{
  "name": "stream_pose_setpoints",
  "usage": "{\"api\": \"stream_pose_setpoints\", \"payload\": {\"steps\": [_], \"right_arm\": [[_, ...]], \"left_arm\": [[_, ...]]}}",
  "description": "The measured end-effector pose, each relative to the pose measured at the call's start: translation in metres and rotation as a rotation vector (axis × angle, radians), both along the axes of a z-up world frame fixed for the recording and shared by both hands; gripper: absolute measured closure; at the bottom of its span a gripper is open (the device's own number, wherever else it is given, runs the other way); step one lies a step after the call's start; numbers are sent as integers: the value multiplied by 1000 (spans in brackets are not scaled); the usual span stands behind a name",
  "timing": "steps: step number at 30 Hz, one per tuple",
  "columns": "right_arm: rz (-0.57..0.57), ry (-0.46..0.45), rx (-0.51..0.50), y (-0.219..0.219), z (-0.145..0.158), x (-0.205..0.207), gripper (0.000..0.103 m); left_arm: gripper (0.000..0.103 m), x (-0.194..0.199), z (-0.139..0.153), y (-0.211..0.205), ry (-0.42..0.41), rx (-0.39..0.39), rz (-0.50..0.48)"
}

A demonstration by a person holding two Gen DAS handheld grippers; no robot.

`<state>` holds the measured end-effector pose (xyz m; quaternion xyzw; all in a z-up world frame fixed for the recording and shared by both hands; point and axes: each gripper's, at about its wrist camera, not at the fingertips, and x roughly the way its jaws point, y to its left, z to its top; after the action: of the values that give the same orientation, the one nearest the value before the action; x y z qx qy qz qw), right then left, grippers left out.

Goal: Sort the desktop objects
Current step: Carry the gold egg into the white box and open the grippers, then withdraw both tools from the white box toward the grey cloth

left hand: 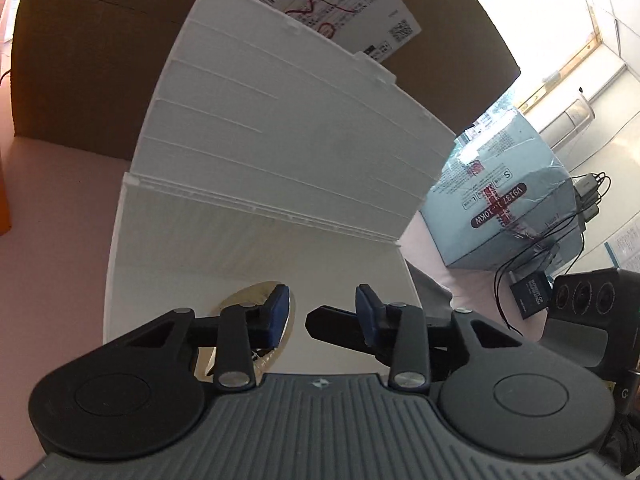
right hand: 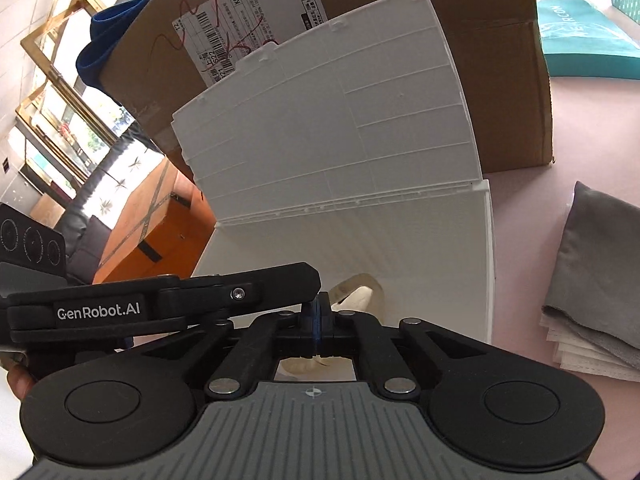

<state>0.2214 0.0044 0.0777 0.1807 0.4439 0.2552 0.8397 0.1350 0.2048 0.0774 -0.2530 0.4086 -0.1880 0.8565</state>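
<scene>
Both grippers work over one white box (right hand: 440, 248), lid (right hand: 328, 120) propped open against a cardboard carton (right hand: 500, 92) behind it. The left gripper (left hand: 320, 312) hangs with jaws spread and empty above the box floor, a shiny gold disc (left hand: 256, 304) lying in the box just under its left finger. The right gripper (right hand: 318, 322) has its pads pressed together, seemingly pinching a pale, cream-coloured object (right hand: 360, 300) low inside the box — contact is partly hidden. Judged progress: two items are in or entering the box; a grey cloth (right hand: 596, 272) on stacked white sheets (right hand: 576, 354), right of the box, probably remains. Count: one box, one carton, one disc, one pale object, one cloth.
</scene>
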Motion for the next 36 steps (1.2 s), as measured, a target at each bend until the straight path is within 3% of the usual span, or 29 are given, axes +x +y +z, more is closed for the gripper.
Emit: {"api": "stream_pose_setpoints", "payload": {"steps": [7,21,23,25,27,29,31,32,33,35,36], "right_arm": [[11,17,-40,9,-5,8,102],[-18,28,-24,8,-8,8,101],[-24,8,-20,5,-2,3,101],[-29,-16,-2,1,4,-3,101],[-28,-40,31,-7,12,-12,101],[-30,-61,52,-13,18,-20,90],[-46,-98,39,-17,24,-32,51],[-69,-120,24,-18,26,-38,42],[-101,-145,6,-19,28,-45,26],[-165,-191,-13,-24,30,-57,11],[-186,-213,-18,-27,31,-63,7]], "left_arm": [[70,8,-6,2,14,24,20],[68,11,-6,-5,14,56,11],[61,8,-5,-3,2,54,6],[47,4,0,-4,-29,76,10],[25,-2,6,-7,-81,115,21],[18,-9,12,-11,-122,128,29],[17,-15,17,-12,-138,104,29],[15,-18,19,-12,-148,88,20],[10,-21,22,-12,-157,73,12],[0,-29,28,-15,-190,77,25],[0,-35,32,-19,-224,97,38]]}}
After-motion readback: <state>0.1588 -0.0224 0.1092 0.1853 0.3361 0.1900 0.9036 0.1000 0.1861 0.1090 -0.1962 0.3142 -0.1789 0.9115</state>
